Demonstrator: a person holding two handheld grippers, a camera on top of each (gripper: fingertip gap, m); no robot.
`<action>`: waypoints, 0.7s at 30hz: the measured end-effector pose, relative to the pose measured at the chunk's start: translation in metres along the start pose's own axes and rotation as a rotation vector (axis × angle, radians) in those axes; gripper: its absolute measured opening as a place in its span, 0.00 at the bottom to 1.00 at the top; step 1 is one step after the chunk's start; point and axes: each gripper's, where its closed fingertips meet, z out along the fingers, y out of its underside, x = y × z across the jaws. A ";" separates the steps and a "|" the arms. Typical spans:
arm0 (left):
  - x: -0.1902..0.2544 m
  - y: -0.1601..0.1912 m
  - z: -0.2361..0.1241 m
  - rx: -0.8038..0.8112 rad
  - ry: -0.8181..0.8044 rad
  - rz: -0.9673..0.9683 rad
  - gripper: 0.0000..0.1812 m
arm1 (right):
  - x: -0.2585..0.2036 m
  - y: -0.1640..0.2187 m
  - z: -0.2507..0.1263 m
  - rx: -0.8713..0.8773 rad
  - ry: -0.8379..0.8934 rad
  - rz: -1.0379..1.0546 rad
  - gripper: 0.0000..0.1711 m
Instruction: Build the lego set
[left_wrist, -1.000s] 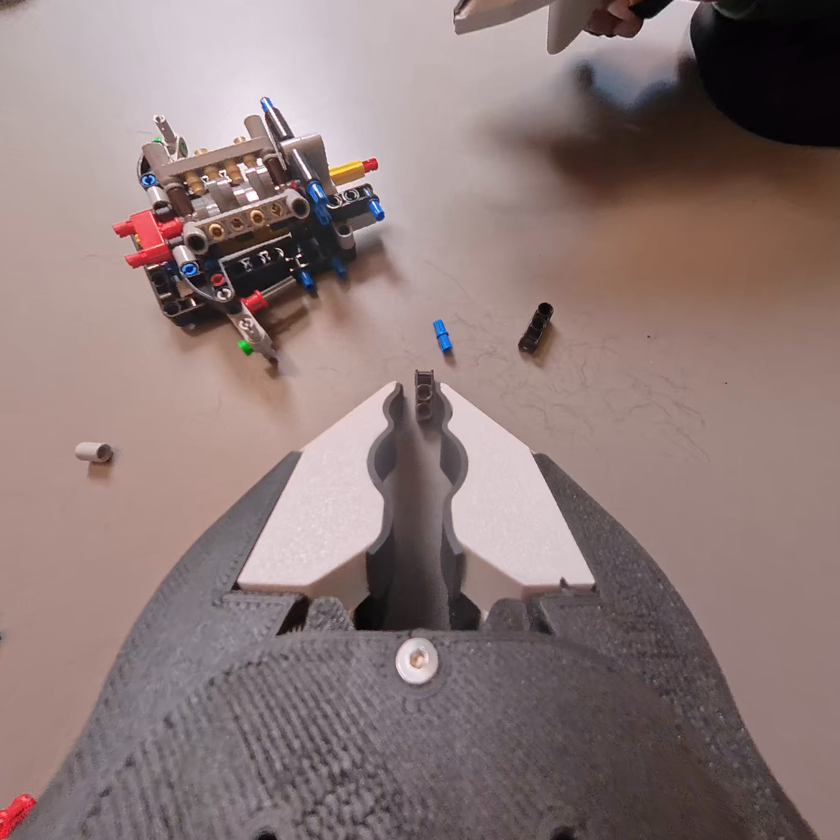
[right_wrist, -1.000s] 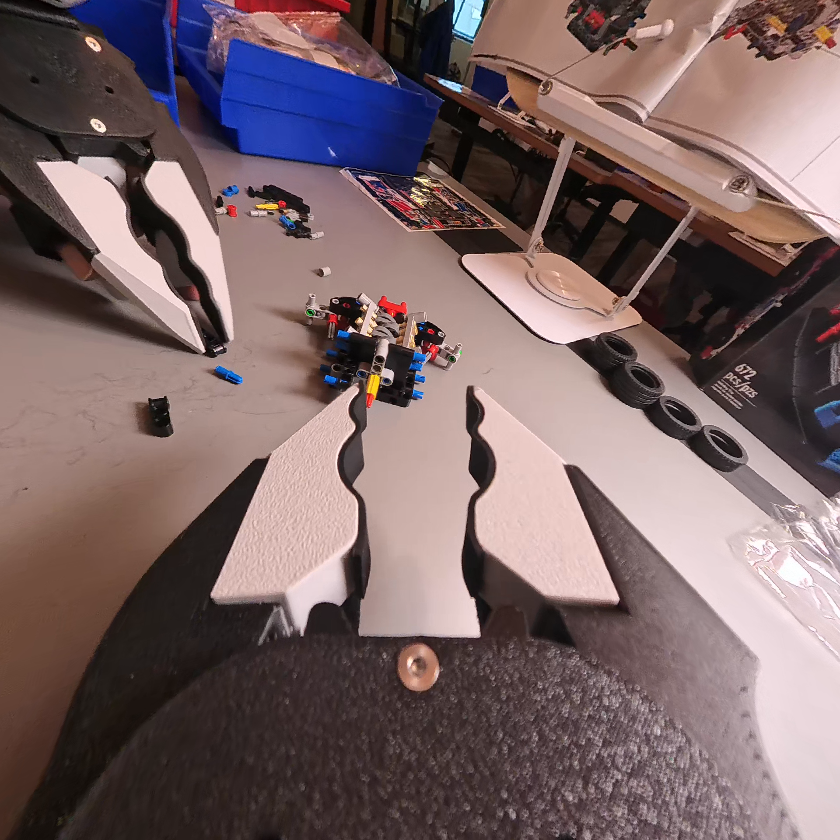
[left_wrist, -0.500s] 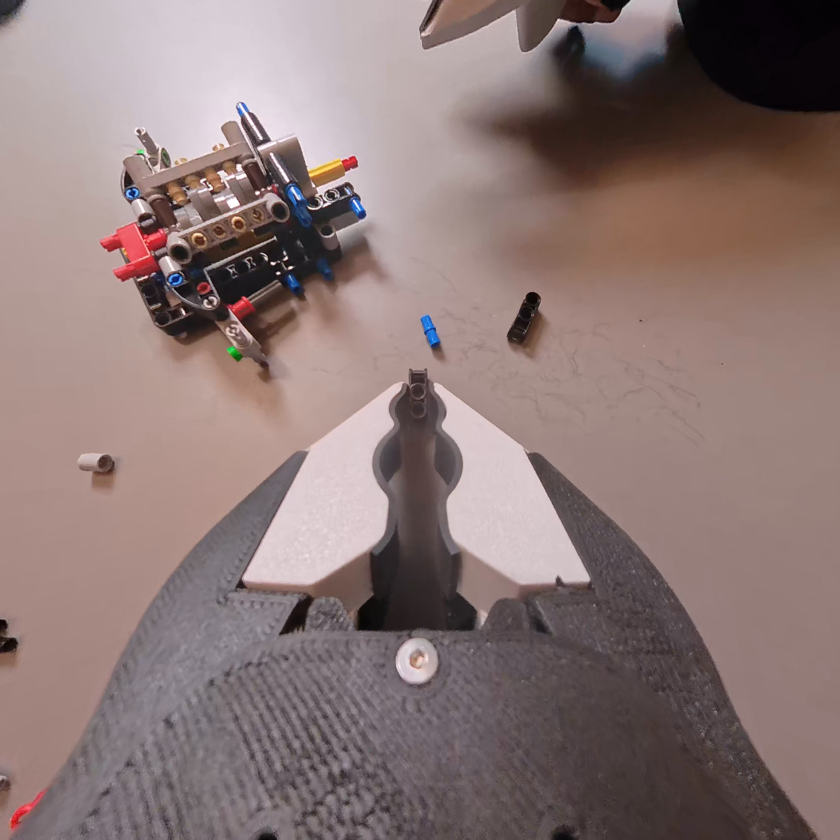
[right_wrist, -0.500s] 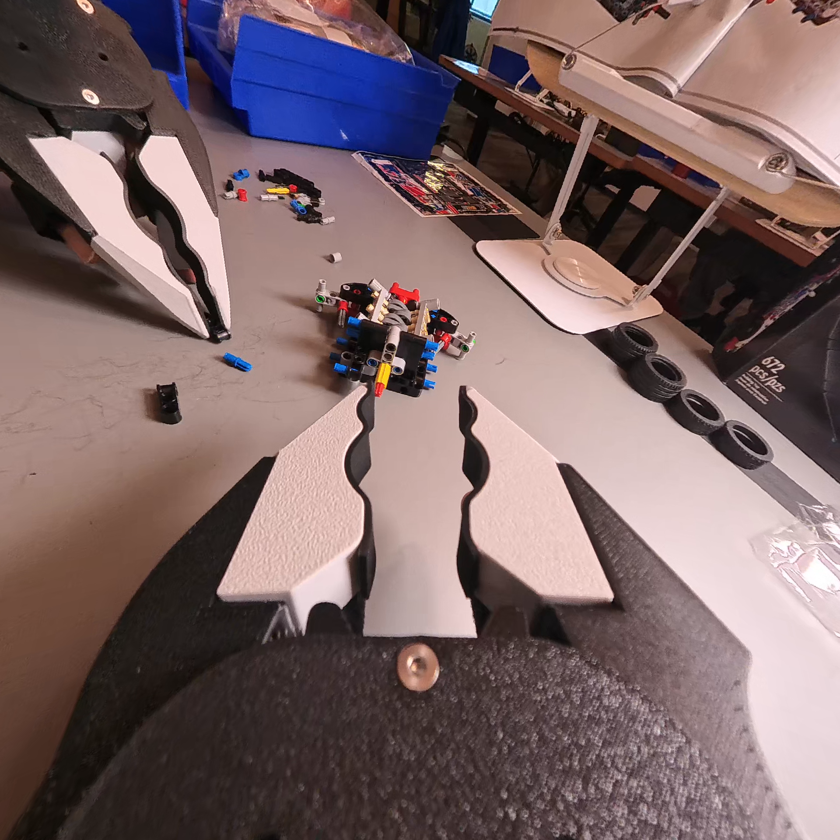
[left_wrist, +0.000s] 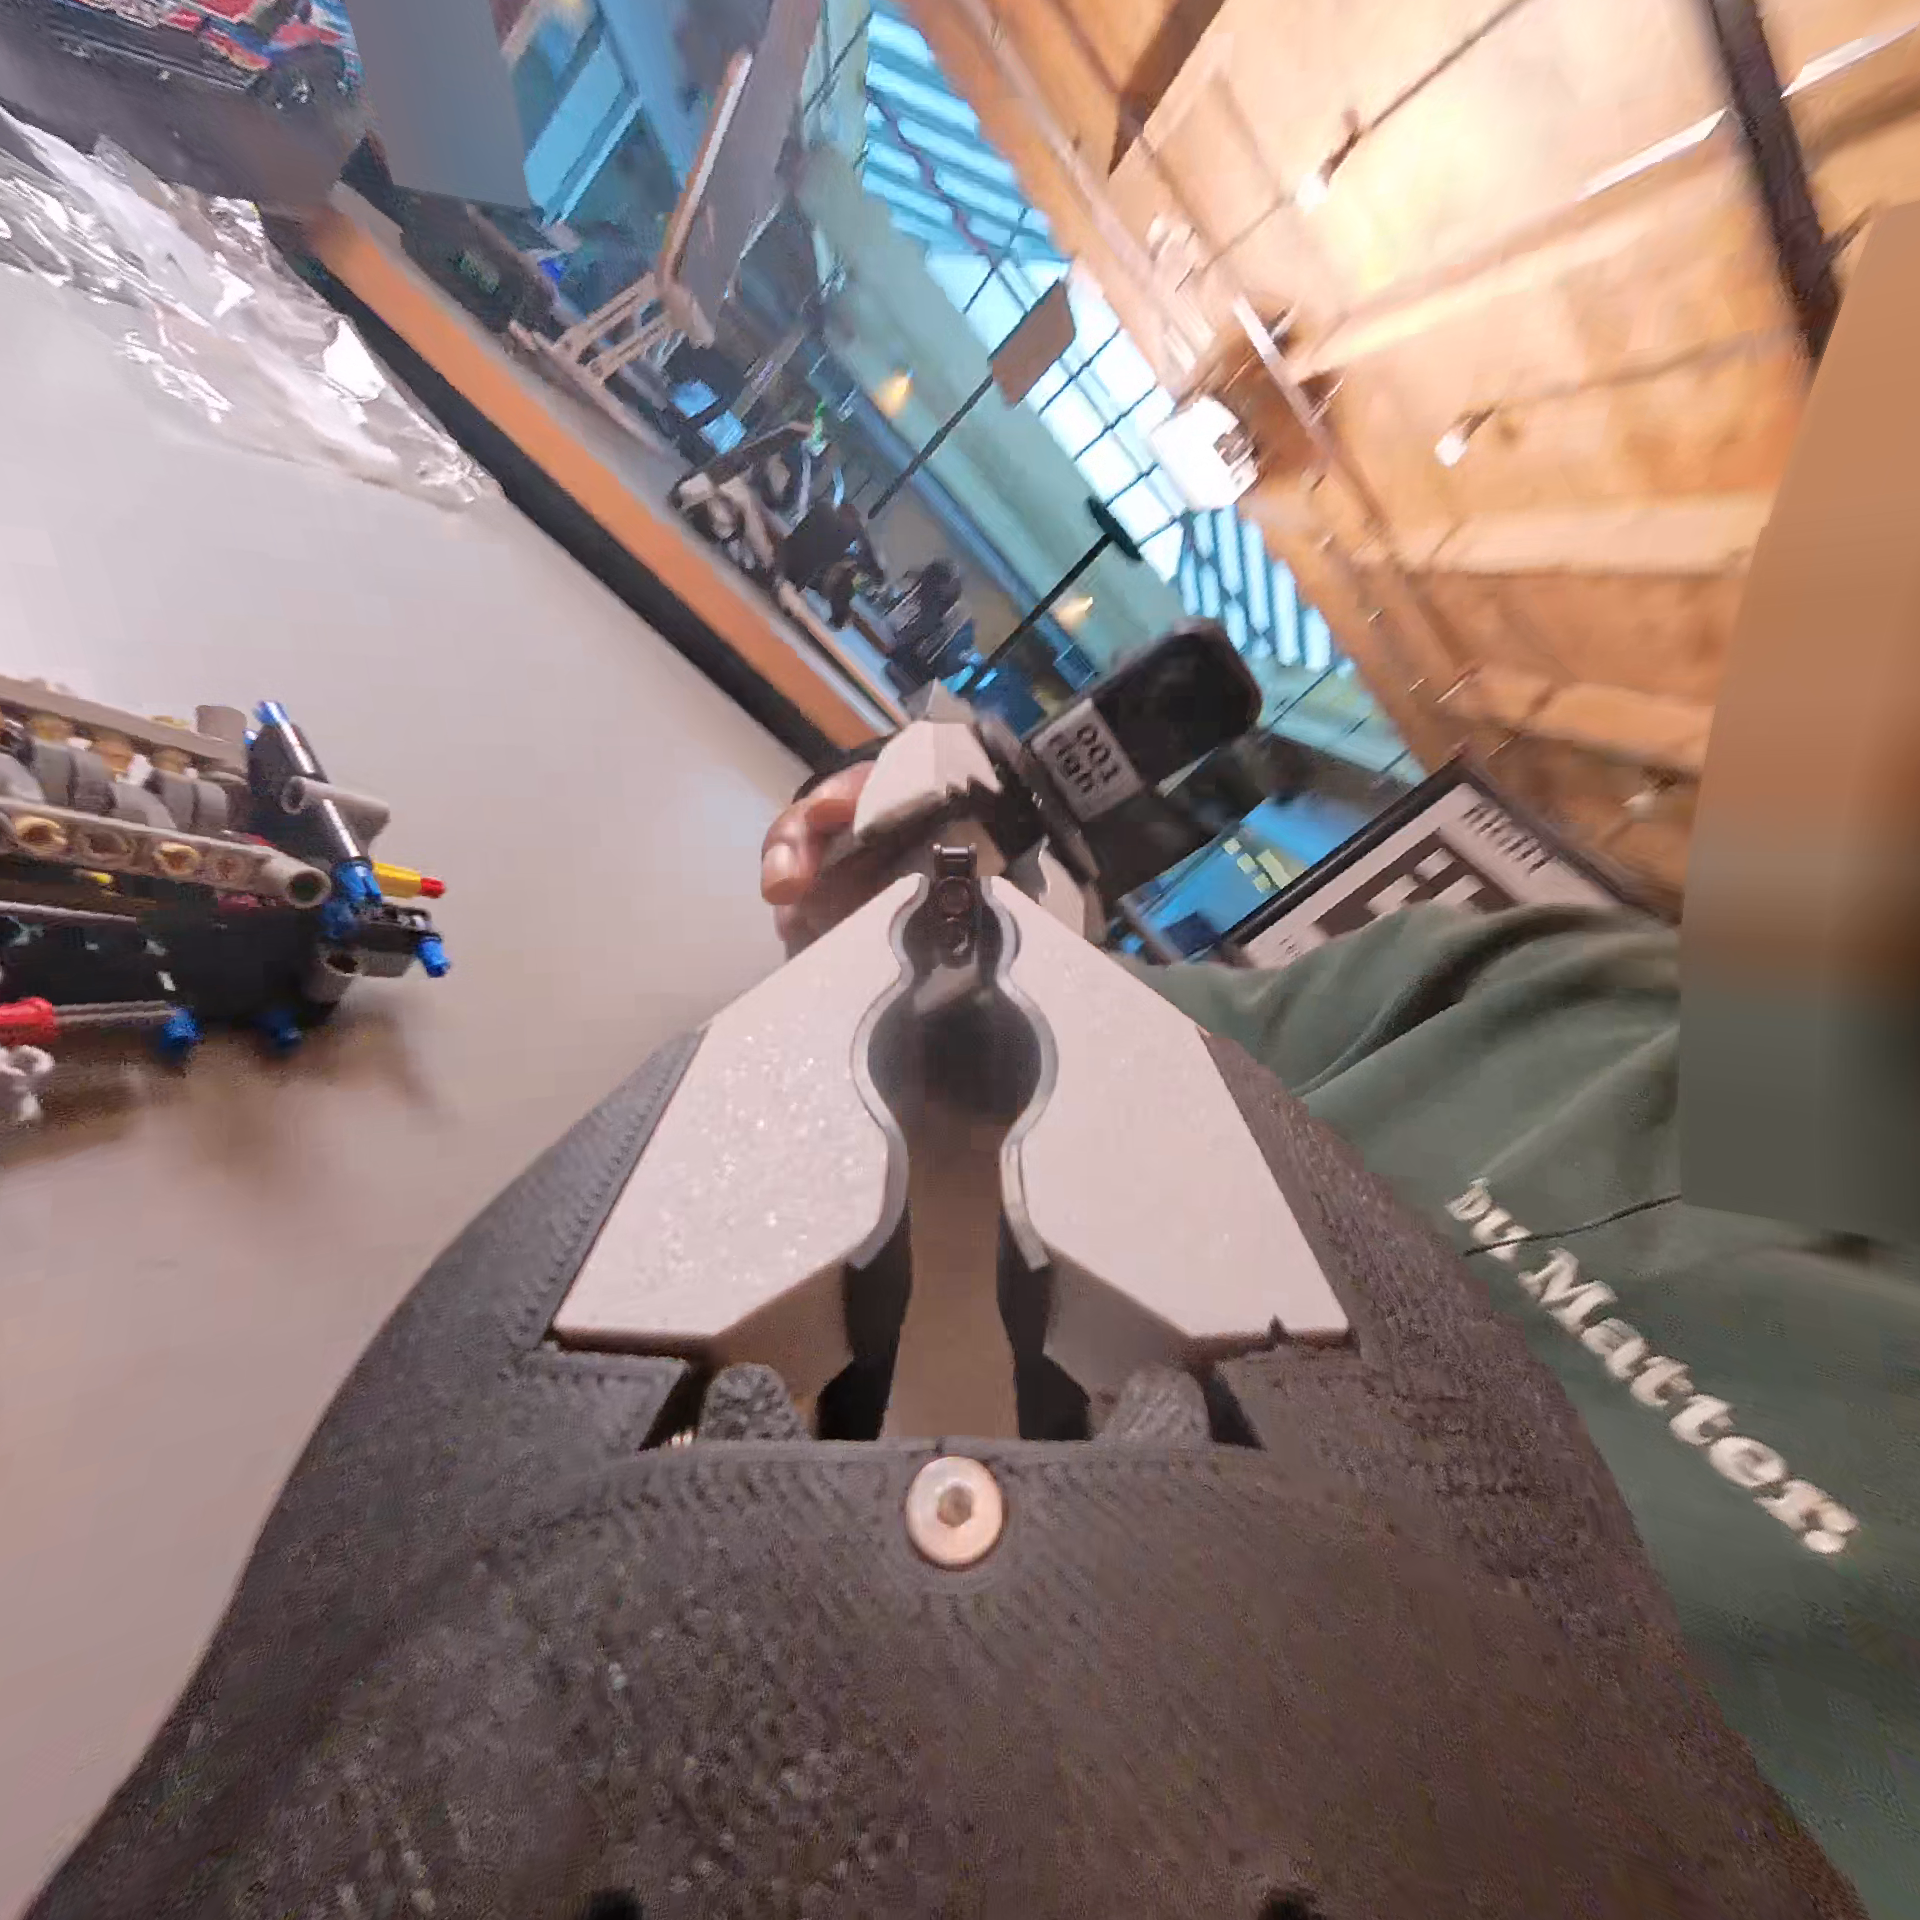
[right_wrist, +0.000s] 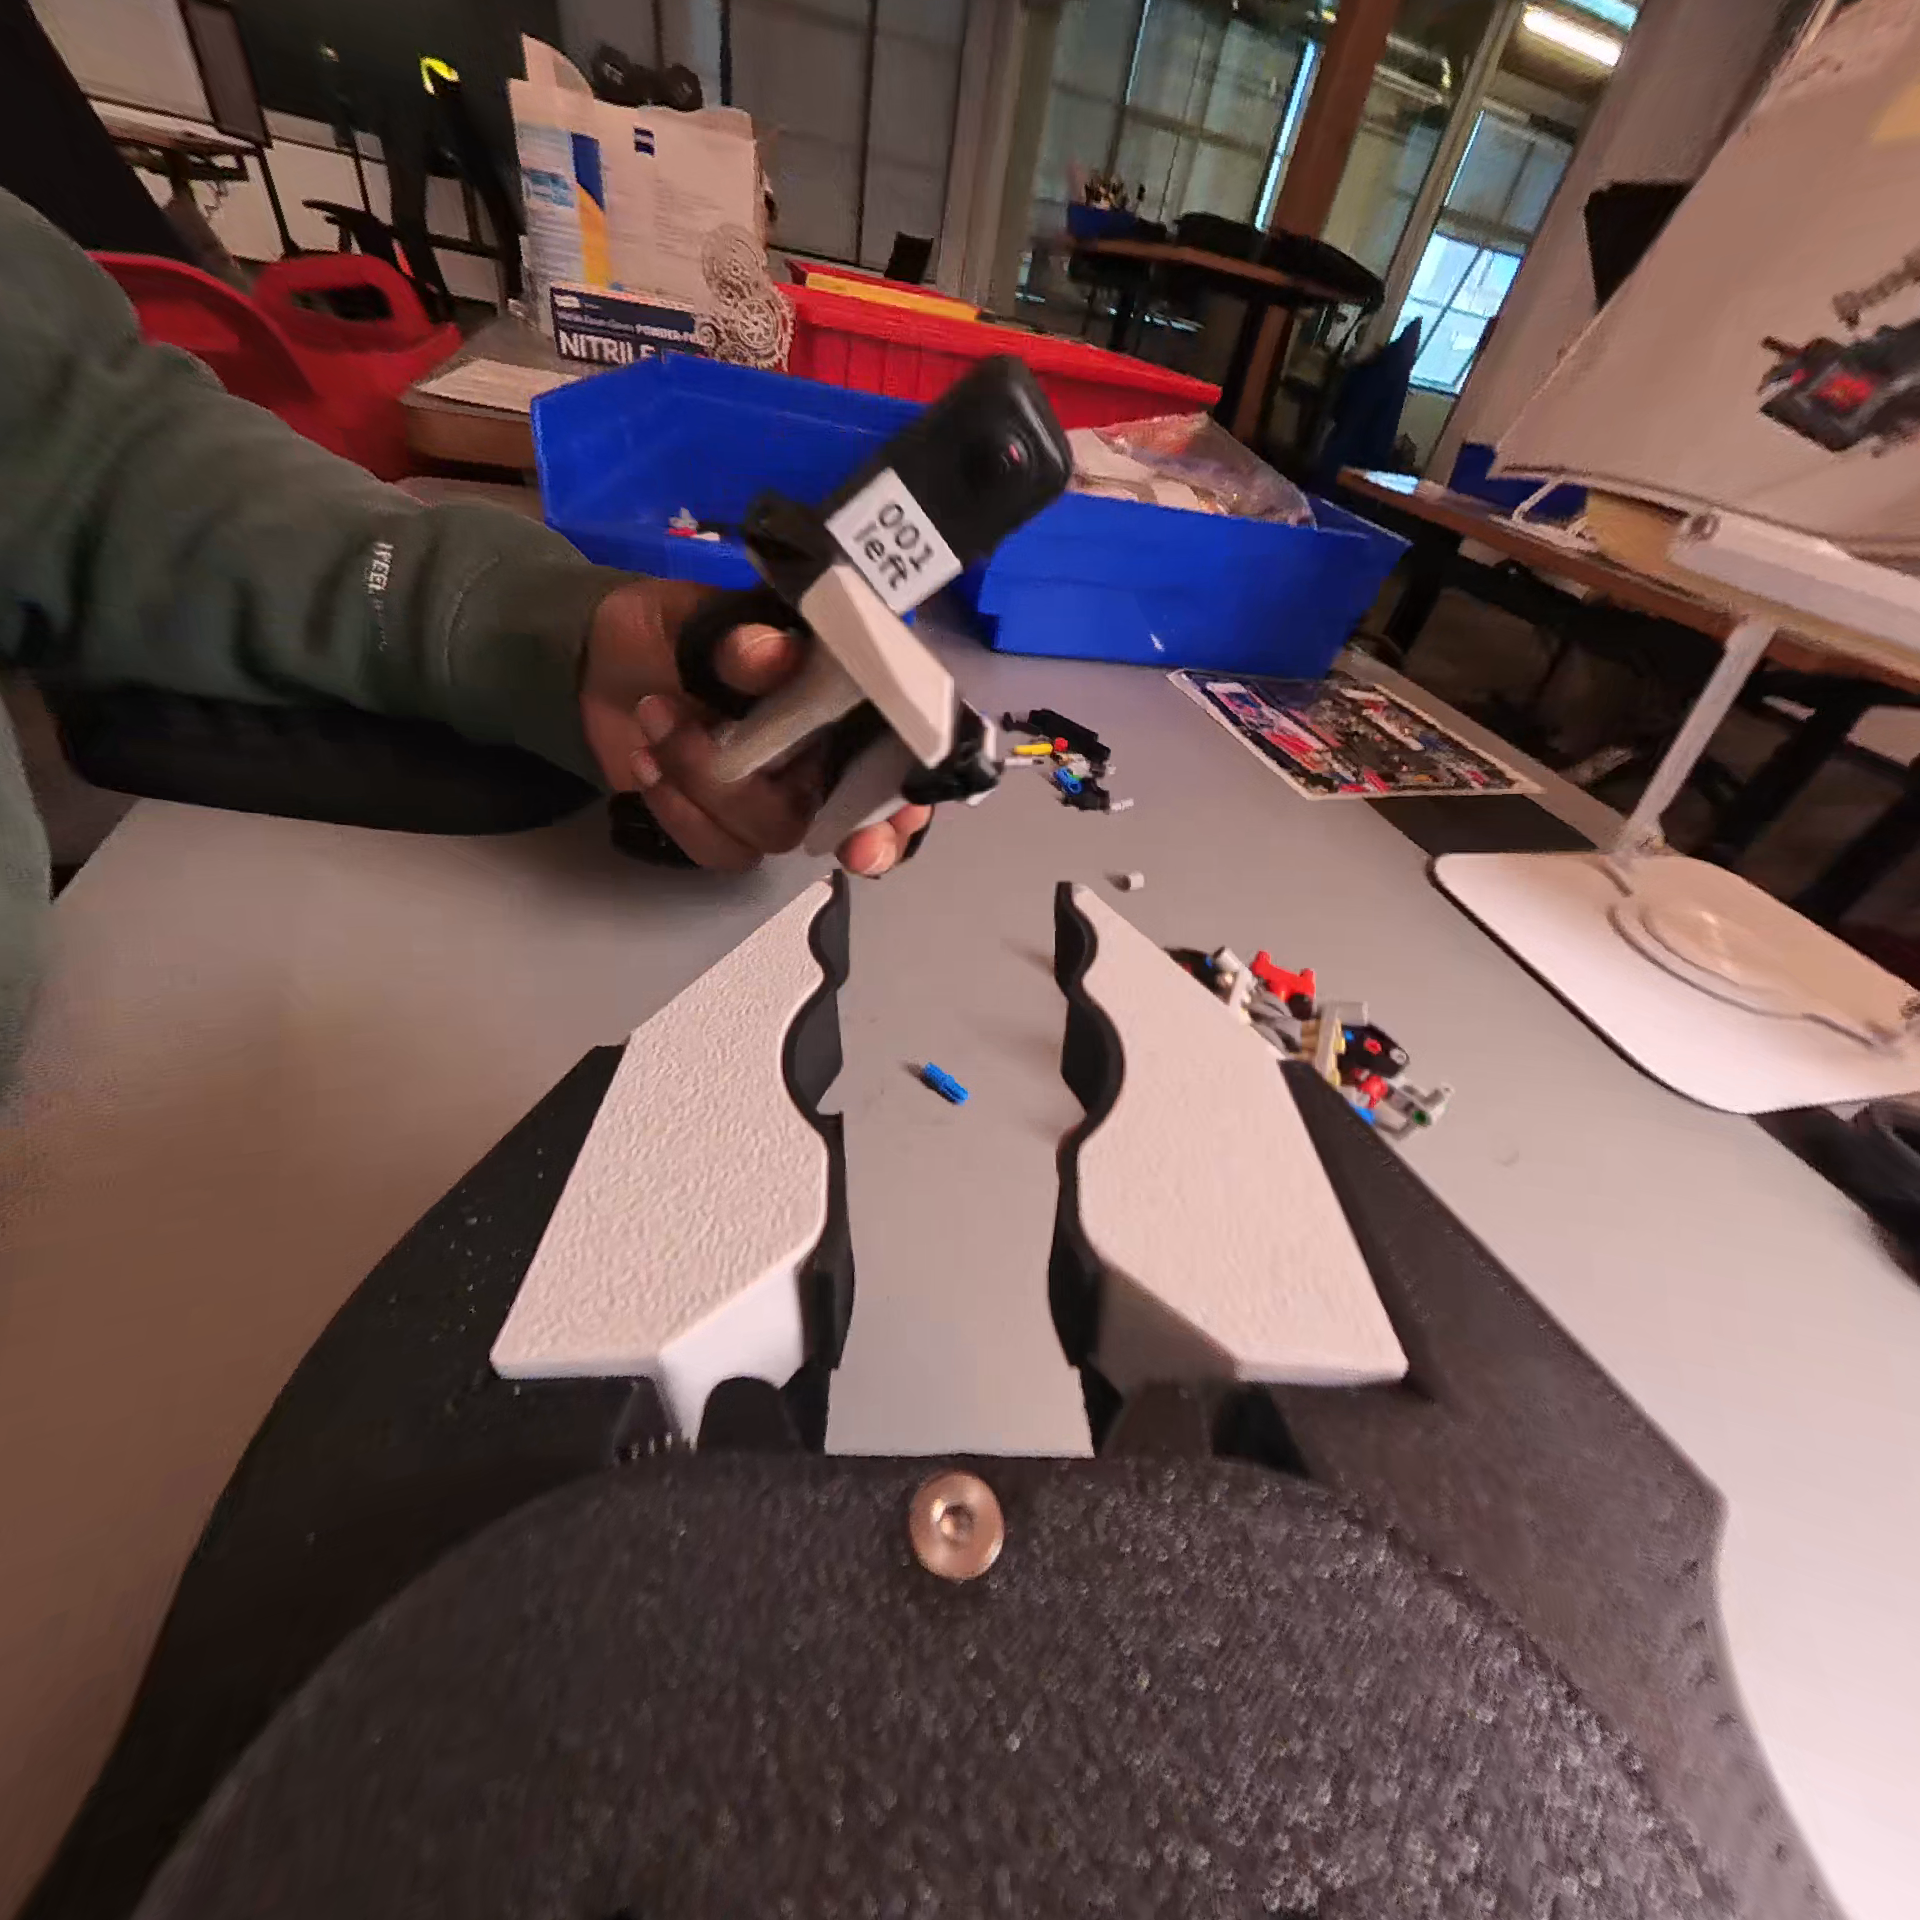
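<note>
Table (right_wrist: 312, 1039): grey, broad, bearing everything; blue bins (right_wrist: 1143, 582) at its far side, a white stand base (right_wrist: 1683, 977) to the right.
Model (right_wrist: 1320, 1034): the half-built lego set rests on the table just right of the right gripper's tip; in the left wrist view it lies low at the left edge (left_wrist: 197, 894), with blue and red pins sticking out of its near side.
Left gripper (left_wrist: 951, 894): lifted off the table and tilted, fingers drawn together and clamped on a small black connector (left_wrist: 951, 914) right at the tips. In the right wrist view it hangs above the table (right_wrist: 961, 774), held by a hand (right_wrist: 707, 748).
Right gripper (right_wrist: 945, 894): fingers apart, holding nothing, low over the table.
Loose parts (right_wrist: 1060, 748): a small pile farther off, a grey bush (right_wrist: 1130, 881) alone beyond the right tip.
Blue pin (right_wrist: 943, 1083): flat on the table, seen between the right gripper's open fingers.
Step in hand: likely joining pin and connector before both go to the model.
Doing it well: lower the right tips to either side of the pin, grip across its middle so an end stays free, and close gently; it is round and may roll or flick away.
Left's part: keep the connector steady with a hole facing the pin; the grip is only at the tips, so push straight along the hole to avoid twisting it out.
</note>
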 end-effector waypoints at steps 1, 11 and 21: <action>0.001 -0.004 -0.001 0.030 0.032 -0.049 0.02 | -0.001 -0.002 0.001 0.006 0.012 -0.020 0.23; 0.003 0.005 0.010 0.029 0.117 -0.208 0.03 | -0.006 -0.015 0.013 -0.019 0.151 -0.259 0.20; 0.000 0.011 0.009 -0.013 0.090 -0.204 0.03 | -0.005 -0.006 0.011 -0.025 0.109 -0.213 0.10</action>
